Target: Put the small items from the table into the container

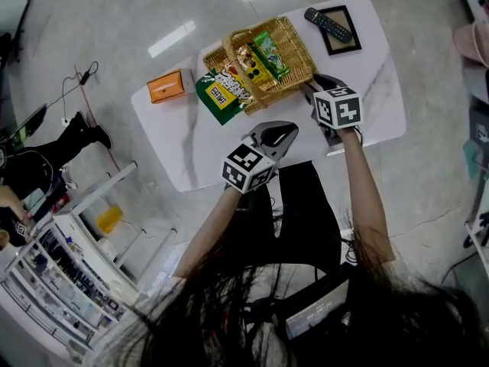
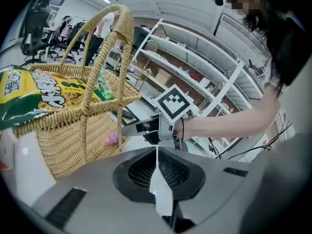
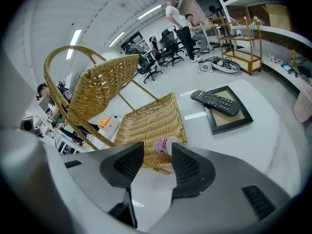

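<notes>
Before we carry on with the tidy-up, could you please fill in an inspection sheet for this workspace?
Surface: white table.
Job's things: wicker basket holding snack packets; green snack bag draped over its rim; small pink item beside it on the table.
Clutter: orange box; remote lying on a picture frame.
Grippers: left gripper shut, empty; right gripper open, pink item just ahead of its jaws.
Cables: one cable on the floor, left of the table.
Surroundings: white shelving, shiny floor.
</notes>
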